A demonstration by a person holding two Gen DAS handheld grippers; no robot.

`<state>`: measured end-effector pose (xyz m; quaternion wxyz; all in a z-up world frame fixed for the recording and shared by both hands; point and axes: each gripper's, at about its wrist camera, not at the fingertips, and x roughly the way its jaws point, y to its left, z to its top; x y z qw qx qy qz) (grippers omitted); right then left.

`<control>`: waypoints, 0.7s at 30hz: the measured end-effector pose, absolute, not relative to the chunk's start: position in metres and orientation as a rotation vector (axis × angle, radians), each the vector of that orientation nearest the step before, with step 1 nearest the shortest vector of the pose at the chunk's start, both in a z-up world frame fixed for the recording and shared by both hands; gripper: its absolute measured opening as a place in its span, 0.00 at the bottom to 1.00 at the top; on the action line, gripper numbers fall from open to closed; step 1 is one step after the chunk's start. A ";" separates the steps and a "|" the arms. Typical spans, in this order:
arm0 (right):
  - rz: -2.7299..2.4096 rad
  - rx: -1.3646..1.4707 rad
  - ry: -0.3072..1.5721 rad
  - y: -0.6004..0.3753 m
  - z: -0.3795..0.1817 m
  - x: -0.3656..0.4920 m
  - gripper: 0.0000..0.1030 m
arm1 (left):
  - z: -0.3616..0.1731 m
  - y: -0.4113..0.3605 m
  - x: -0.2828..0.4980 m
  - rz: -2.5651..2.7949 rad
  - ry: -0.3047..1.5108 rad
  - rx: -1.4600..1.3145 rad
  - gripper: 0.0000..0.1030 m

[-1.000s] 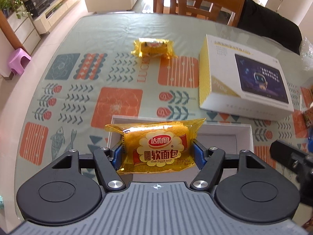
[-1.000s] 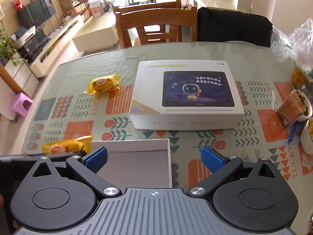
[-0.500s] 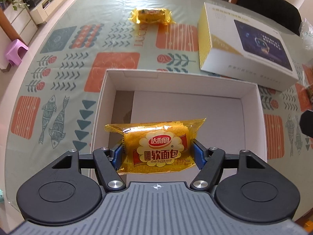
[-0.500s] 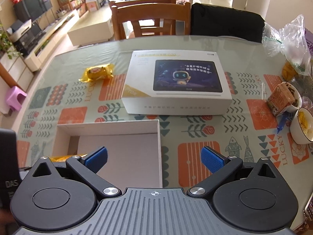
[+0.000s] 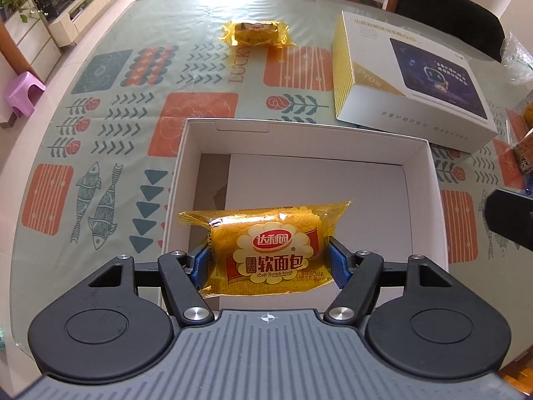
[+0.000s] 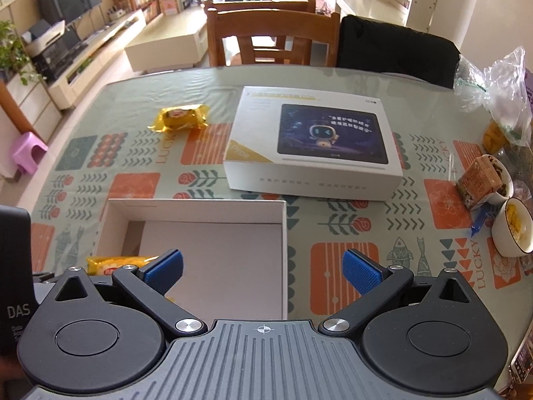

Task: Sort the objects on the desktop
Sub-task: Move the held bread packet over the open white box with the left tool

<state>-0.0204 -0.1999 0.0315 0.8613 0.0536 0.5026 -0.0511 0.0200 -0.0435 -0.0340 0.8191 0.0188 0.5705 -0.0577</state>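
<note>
My left gripper (image 5: 268, 263) is shut on a yellow soft-bread packet (image 5: 266, 246), held over the near left part of an open white cardboard box (image 5: 429, 180). In the right wrist view the same packet (image 6: 113, 263) peeks out at the box's (image 6: 200, 208) near left corner. A second yellow bread packet (image 5: 255, 33) lies farther back on the patterned tablecloth, also seen as the far packet (image 6: 180, 118) in the right wrist view. My right gripper (image 6: 263, 268) is open with nothing between its fingers, hovering over the box's right side.
A white tablet box (image 5: 409, 76) (image 6: 313, 146) lies right of the far packet. Bowls (image 6: 511, 230), a small carton (image 6: 479, 180) and a plastic bag (image 6: 496, 83) crowd the right edge. Wooden chairs (image 6: 273, 36) stand behind the table.
My left gripper carried the bread packet forward until it hangs over the white box. The right gripper rose and pulled back slightly, still open.
</note>
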 end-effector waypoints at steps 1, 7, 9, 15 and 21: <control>-0.108 0.114 1.056 -0.200 0.031 -0.021 1.00 | -0.032 -0.043 0.019 -0.123 1.214 0.040 0.83; -0.115 0.127 1.062 -0.203 0.029 -0.025 1.00 | -0.029 -0.043 0.012 -0.122 1.222 0.039 0.83; -0.117 0.131 1.065 -0.204 0.028 -0.027 1.00 | -0.029 -0.042 0.008 -0.127 1.235 0.036 0.83; -0.123 0.145 1.069 -0.208 0.026 -0.030 1.00 | -0.029 -0.042 -0.009 -0.138 1.276 0.045 0.83; -0.113 0.158 1.063 -0.211 0.026 -0.030 1.00 | -0.031 -0.040 -0.024 -0.130 1.332 0.026 0.83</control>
